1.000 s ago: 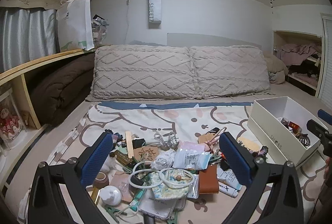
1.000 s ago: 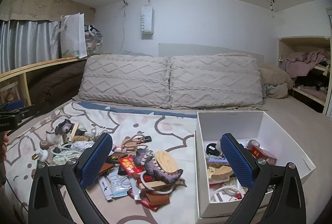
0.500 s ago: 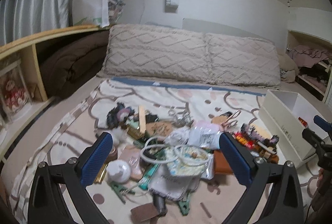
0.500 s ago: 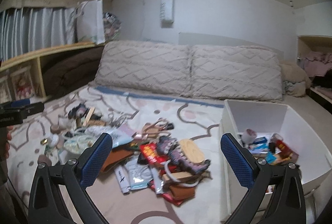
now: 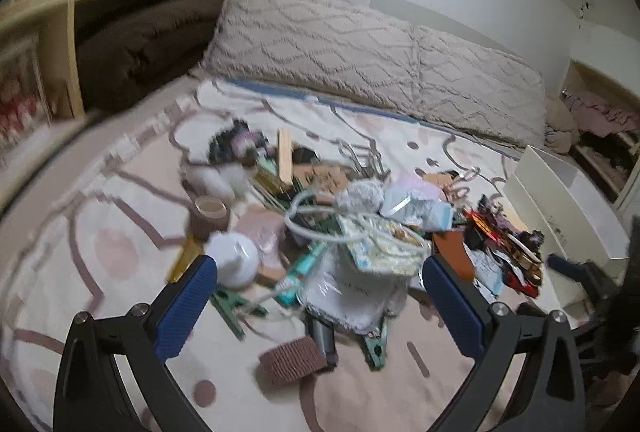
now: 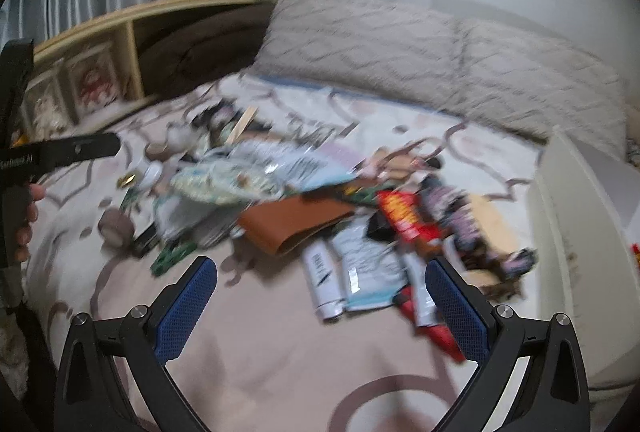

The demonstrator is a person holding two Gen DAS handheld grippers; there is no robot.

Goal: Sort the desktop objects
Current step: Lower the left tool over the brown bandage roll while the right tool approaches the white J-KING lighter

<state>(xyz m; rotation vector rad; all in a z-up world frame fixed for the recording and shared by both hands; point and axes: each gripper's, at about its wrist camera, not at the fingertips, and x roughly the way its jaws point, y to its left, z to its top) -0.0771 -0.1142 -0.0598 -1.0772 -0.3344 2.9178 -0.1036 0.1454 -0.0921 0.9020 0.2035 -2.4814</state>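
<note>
A pile of small desktop objects lies on the patterned bedspread [image 5: 120, 216]. In the left wrist view I see a white round jar [image 5: 236, 260], a brown tape roll [image 5: 210, 216], a white cable loop [image 5: 320, 228], a brown ridged block [image 5: 292, 354] and a brown wallet [image 5: 452, 260]. My left gripper [image 5: 316, 308] is open and empty above the near side of the pile. In the blurred right wrist view my right gripper [image 6: 320, 308] is open and empty over bare bedspread, just short of the brown wallet [image 6: 296, 224], a white tube [image 6: 324, 284] and a red packet [image 6: 404, 220].
A white box stands on the right of the bed [image 5: 560, 200] and also shows in the right wrist view [image 6: 576, 232]. Two beige pillows [image 5: 360, 48] lie at the back. A wooden shelf [image 5: 60, 32] with a brown blanket runs along the left.
Both grippers have tilted down and moved closer to the pile. The right gripper has swung left, away from the white box. Both stay open.
</note>
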